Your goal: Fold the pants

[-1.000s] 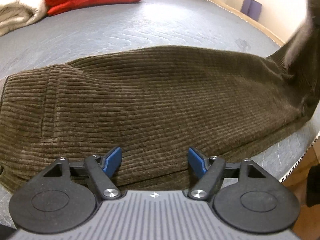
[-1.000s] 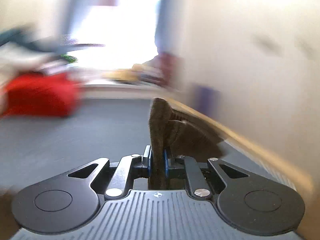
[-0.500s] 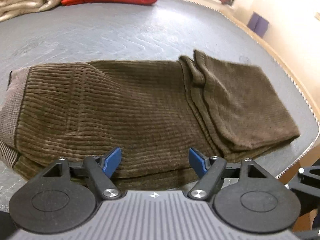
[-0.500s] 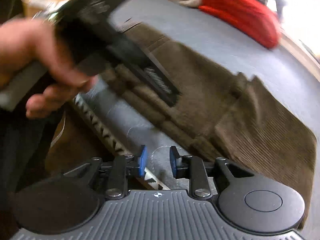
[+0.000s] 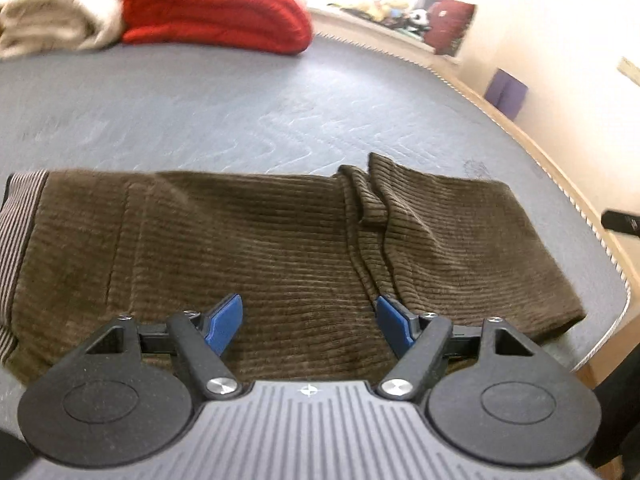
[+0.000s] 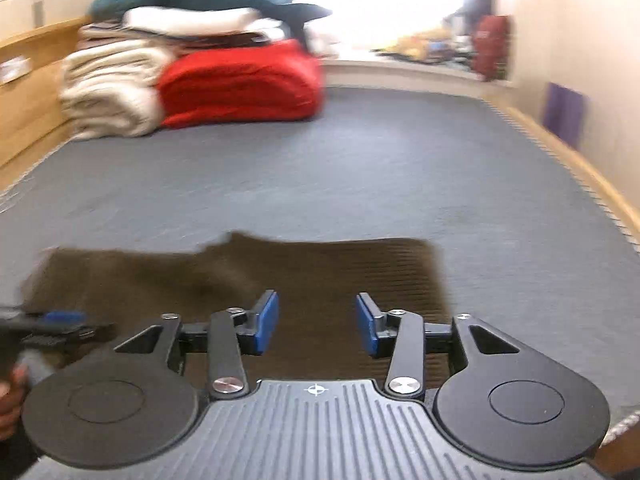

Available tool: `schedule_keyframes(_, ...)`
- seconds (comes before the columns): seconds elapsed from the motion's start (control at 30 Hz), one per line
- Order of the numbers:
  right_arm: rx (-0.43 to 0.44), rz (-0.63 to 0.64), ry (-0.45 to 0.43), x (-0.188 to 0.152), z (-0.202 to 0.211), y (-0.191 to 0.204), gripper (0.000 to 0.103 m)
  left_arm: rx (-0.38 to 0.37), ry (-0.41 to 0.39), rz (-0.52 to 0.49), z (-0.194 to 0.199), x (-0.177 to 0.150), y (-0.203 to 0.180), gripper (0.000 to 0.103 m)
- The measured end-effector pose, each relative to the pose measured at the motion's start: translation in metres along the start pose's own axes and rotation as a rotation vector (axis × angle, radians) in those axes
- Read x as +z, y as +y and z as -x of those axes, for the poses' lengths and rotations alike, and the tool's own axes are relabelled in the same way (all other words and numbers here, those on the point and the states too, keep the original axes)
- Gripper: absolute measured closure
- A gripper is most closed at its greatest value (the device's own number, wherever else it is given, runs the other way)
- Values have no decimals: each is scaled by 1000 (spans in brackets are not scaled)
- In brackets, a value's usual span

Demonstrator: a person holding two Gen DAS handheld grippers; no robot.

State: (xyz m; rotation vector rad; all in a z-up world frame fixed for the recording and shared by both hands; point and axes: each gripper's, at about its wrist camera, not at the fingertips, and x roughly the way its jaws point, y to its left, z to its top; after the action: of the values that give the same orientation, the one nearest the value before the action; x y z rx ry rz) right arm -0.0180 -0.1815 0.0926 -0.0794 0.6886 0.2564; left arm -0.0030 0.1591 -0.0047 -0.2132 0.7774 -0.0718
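The brown corduroy pants (image 5: pixel 240 240) lie flat on the grey mattress (image 5: pixel 240 112), folded over once, with the leg ends laid on top at the right and the striped waistband (image 5: pixel 18 240) at the left. My left gripper (image 5: pixel 310 320) is open and empty above their near edge. In the right wrist view the pants (image 6: pixel 312 272) lie just ahead of my right gripper (image 6: pixel 316 326), which is open and empty. The left gripper (image 6: pixel 60 324) shows at that view's left edge.
A red folded blanket (image 5: pixel 216 8) and cream blankets (image 5: pixel 56 16) are stacked at the far end of the mattress. The mattress edge and wooden frame (image 5: pixel 560 168) run along the right, next to the wall. A purple item (image 5: pixel 506 92) leans there.
My right gripper let go of the leg ends, which now lie folded over the pants, and it swung back to face the mattress, open. The left gripper stayed open and drew back slightly.
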Motion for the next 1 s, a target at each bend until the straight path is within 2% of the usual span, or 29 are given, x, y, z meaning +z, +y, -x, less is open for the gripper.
schedule_keyframes(0.07,-60,-43,5,-11,-12,-24,55,-7,-16,-33,-2,-3,-4,35)
schedule_keyframes(0.13,-102,-164,47,-28,-25,-50,55,-32,-22,-42,-1,-4,-6,46)
schedule_keyframes(0.23,-109,-345,103,-49,-37,-78,55,-63,-32,-42,1,-3,-9,67)
schedule_keyframes(0.43,-131,-330,108,-69,-43,-101,52,-50,-34,-64,-2,-5,-21,68)
schedule_keyframes(0.57,-134,-412,154,-79,-43,-125,49,-61,-29,-82,-2,-8,-32,68)
schedule_keyframes(0.63,-117,-468,179,-81,-47,-134,42,-62,-20,-87,-3,-10,-37,68)
schedule_keyframes(0.83,-68,-543,211,-83,-63,-148,35,-113,22,-25,-8,-18,-50,66)
schedule_keyframes(1.0,-36,-577,244,-85,-74,-145,33,-147,13,2,-12,-21,-62,66)
